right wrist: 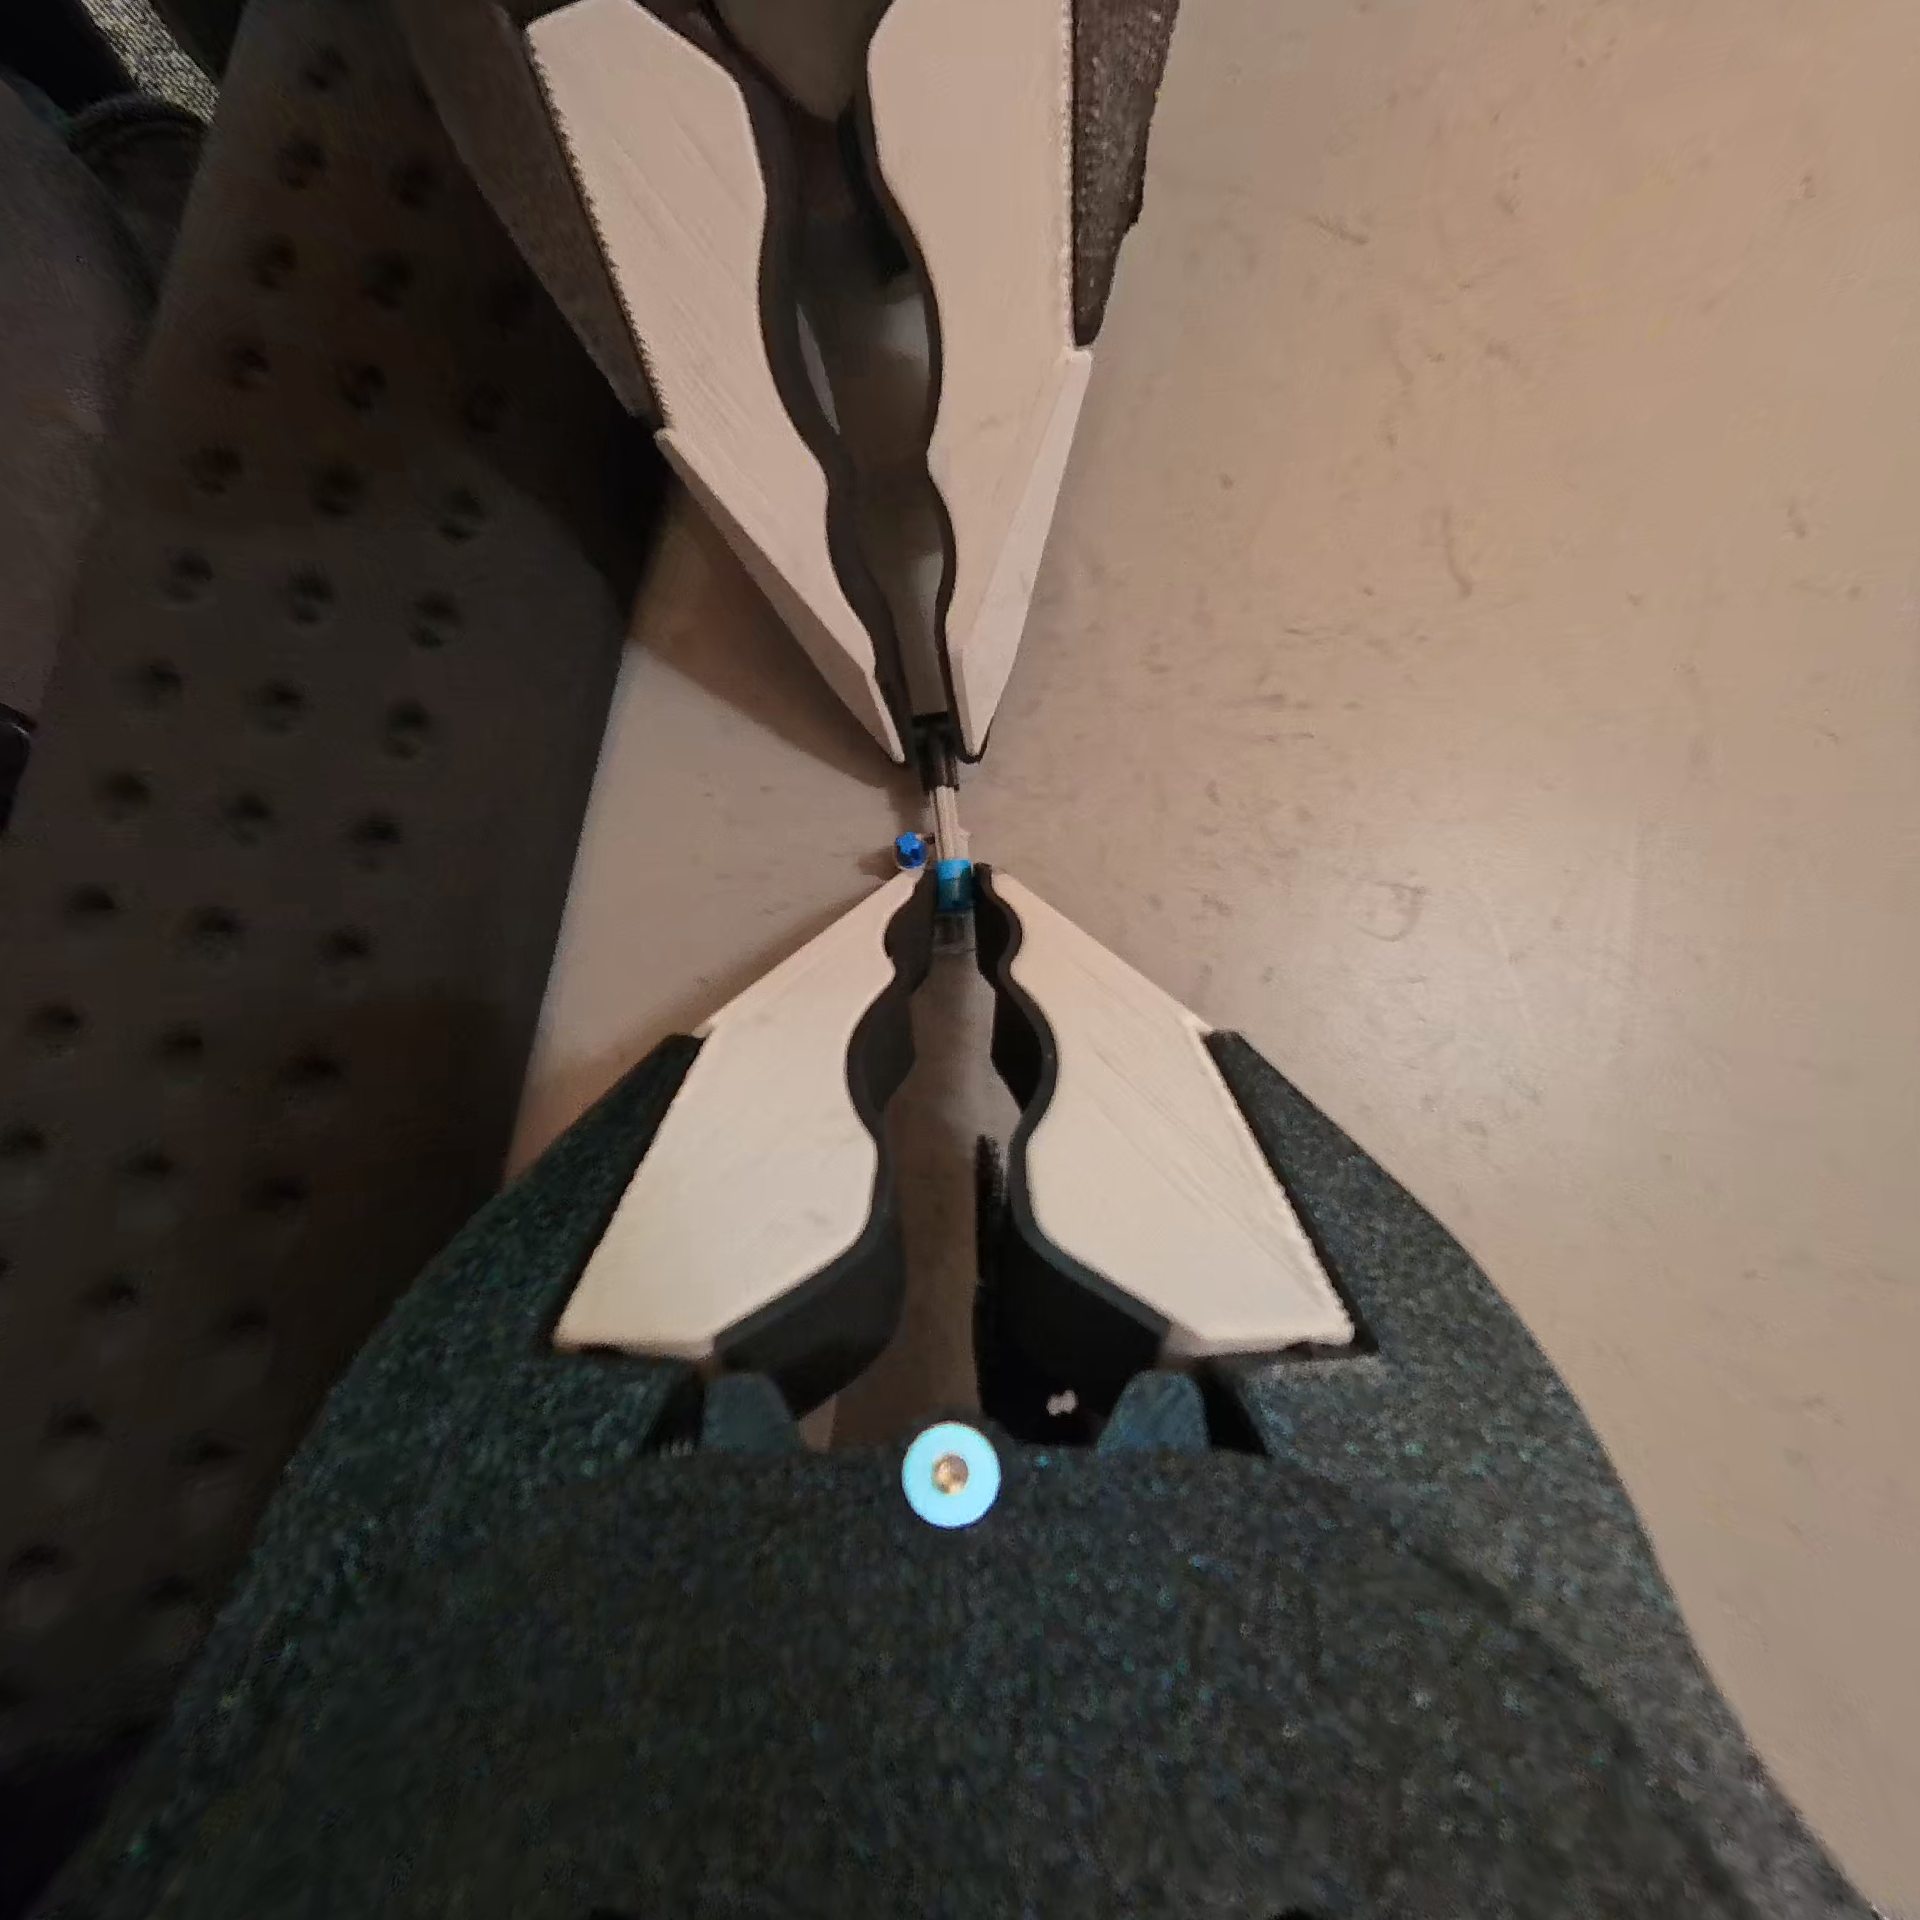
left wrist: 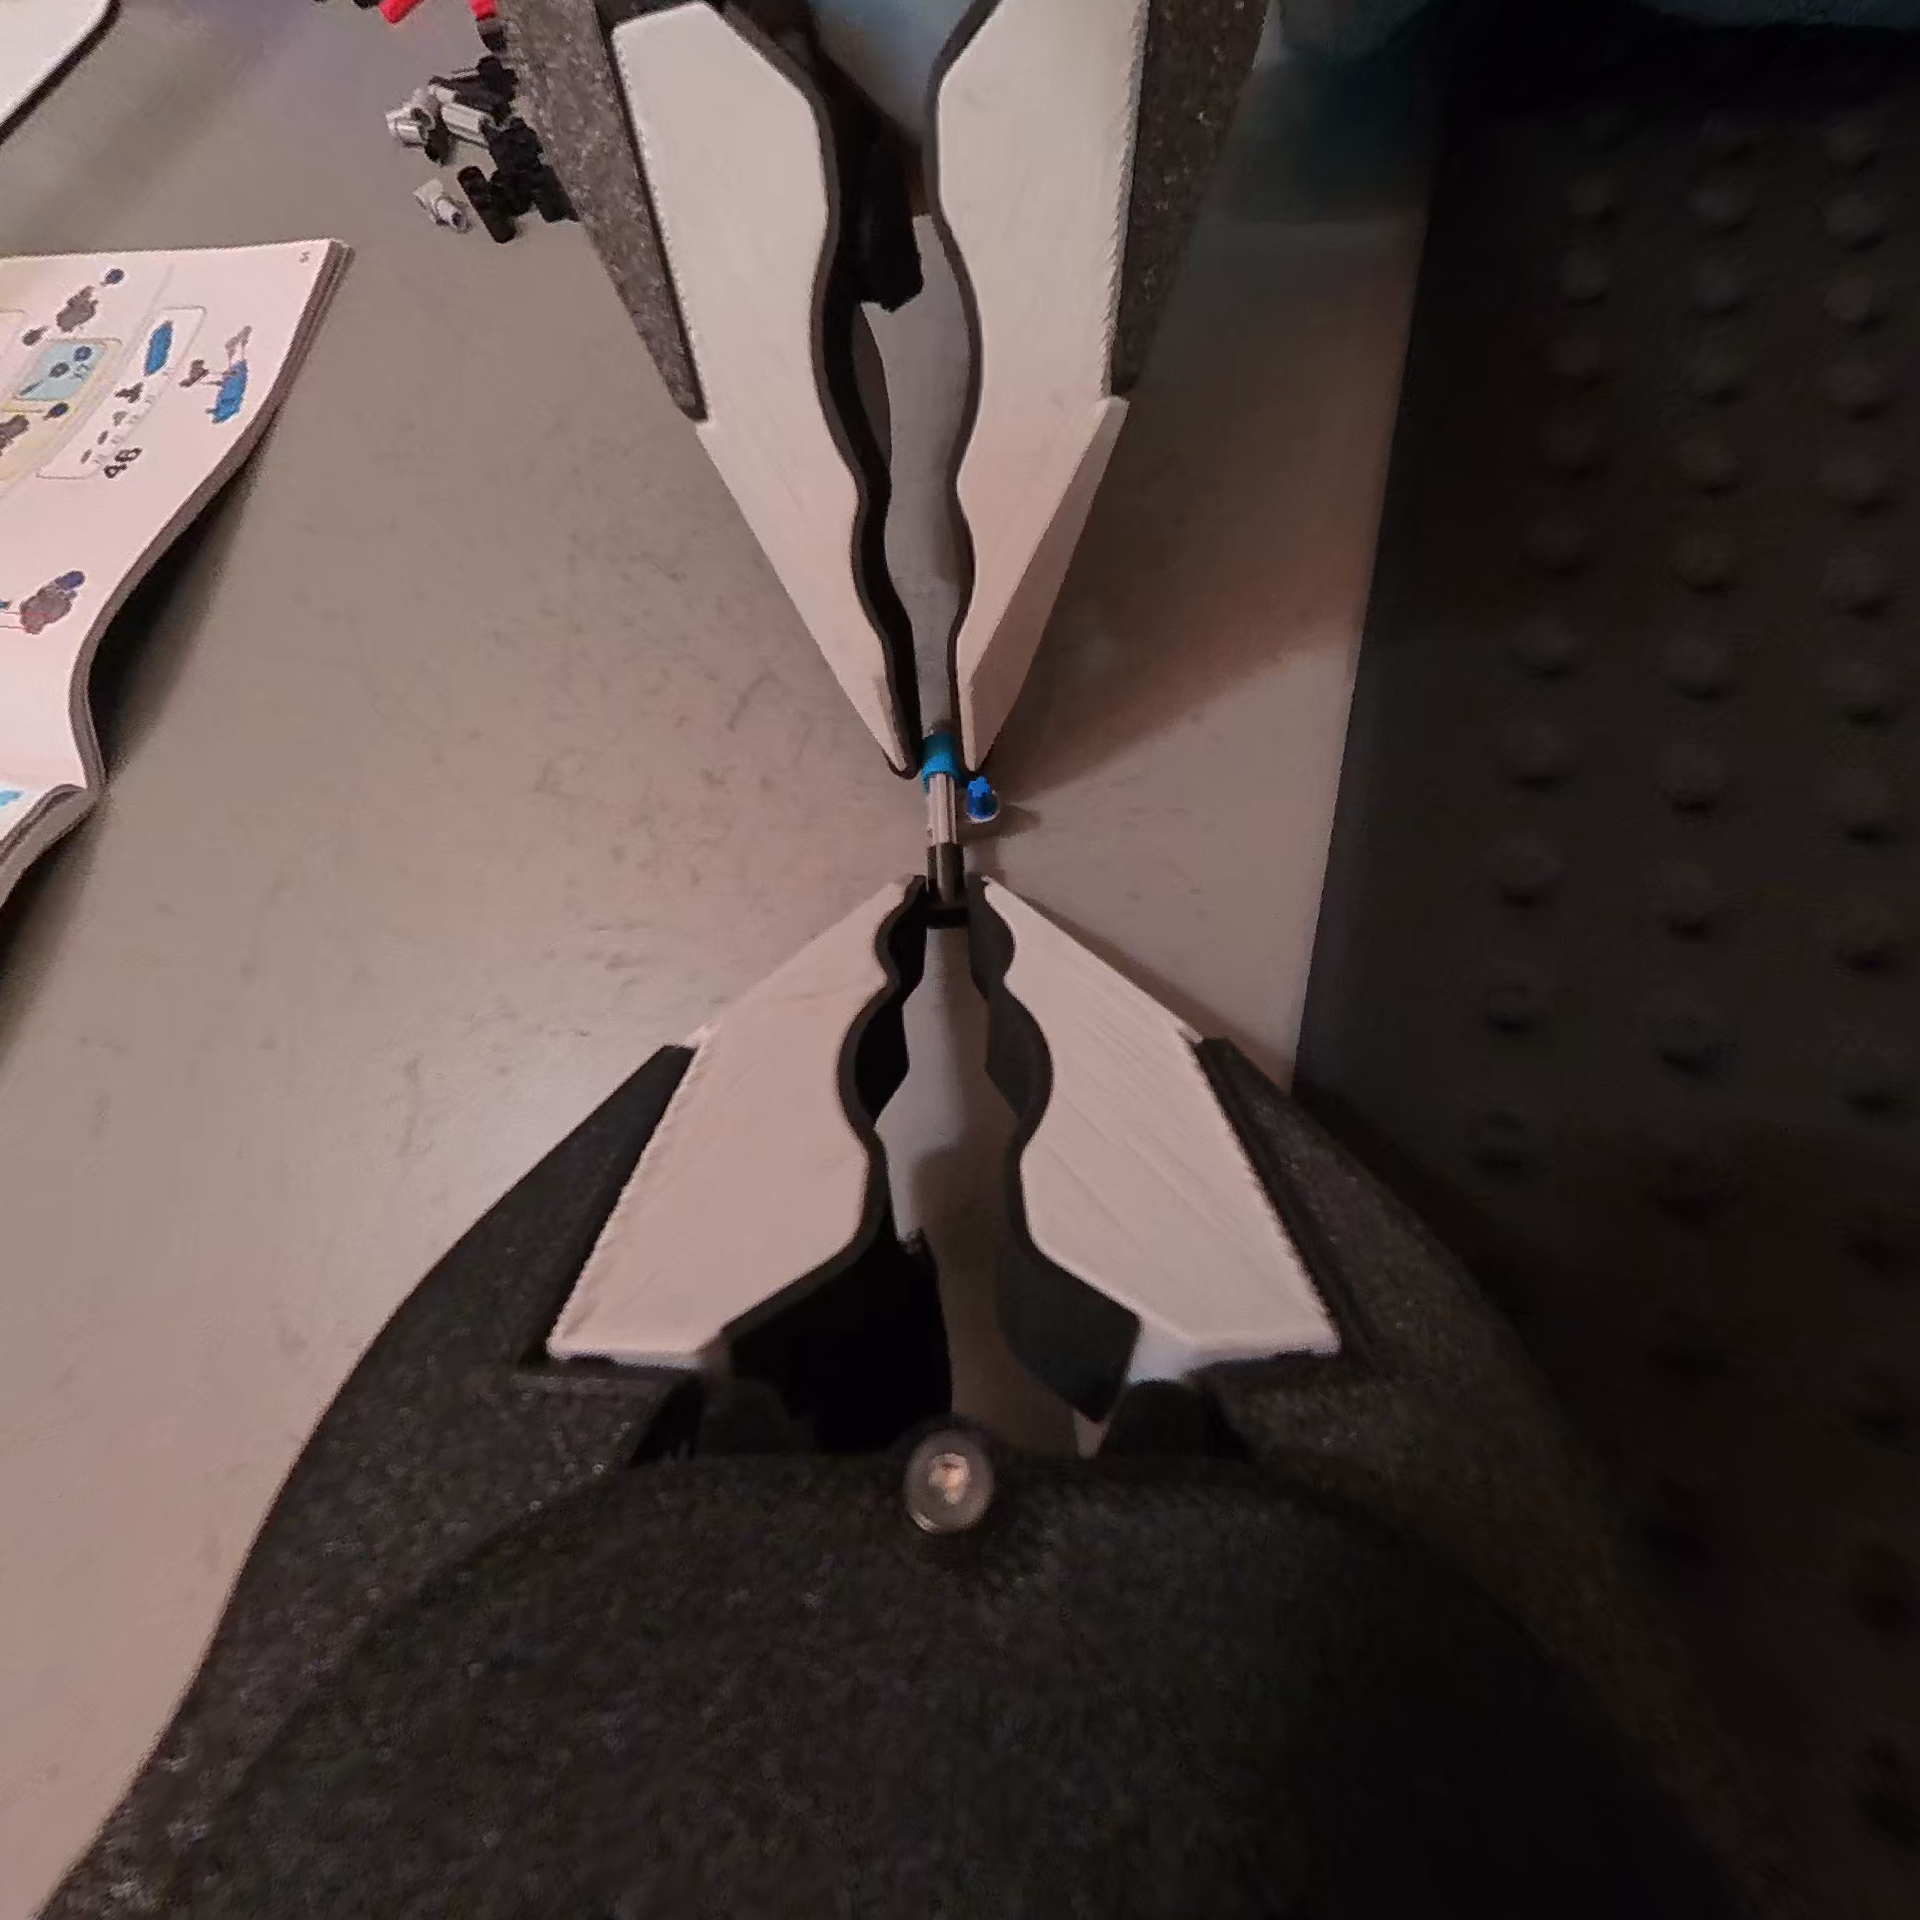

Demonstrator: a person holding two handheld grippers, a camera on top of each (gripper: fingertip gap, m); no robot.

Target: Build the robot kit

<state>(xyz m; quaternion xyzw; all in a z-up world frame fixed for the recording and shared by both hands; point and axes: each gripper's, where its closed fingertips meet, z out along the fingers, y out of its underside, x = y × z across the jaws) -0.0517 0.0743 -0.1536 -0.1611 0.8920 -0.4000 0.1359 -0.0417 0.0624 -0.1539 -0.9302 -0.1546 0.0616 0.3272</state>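
Facing tips: the left gripper (left wrist: 943, 902) and right gripper (right wrist: 954, 896) meet nose to nose over the table (left wrist: 436, 831), each clamped on one end of a thin rod assembly (left wrist: 941, 805).
Left gripper: its jaws are pinched tight on the black end piece (left wrist: 943, 871) of the rod; white ribbed fingers with wavy black inner pads, set in a grainy black body.
Right gripper: its jaws are pressed closed on the light blue bushing (right wrist: 952, 881) at the rod's other end; same pale, layered finger shells.
Rod assembly: a slim grey axle held just above the table, between the two tips.
Blue pin (left wrist: 981, 800): small and glossy, lying on the table just beside the rod.
Table: smooth, matte, faintly scuffed.
Studded plate (left wrist: 1662, 727): dark, with rows of round bumps, along the table's edge.
Booklet (left wrist: 135, 436): open printed pages, well apart from the grippers.
Small parts (left wrist: 468, 145): a black and grey cluster beyond the booklet.
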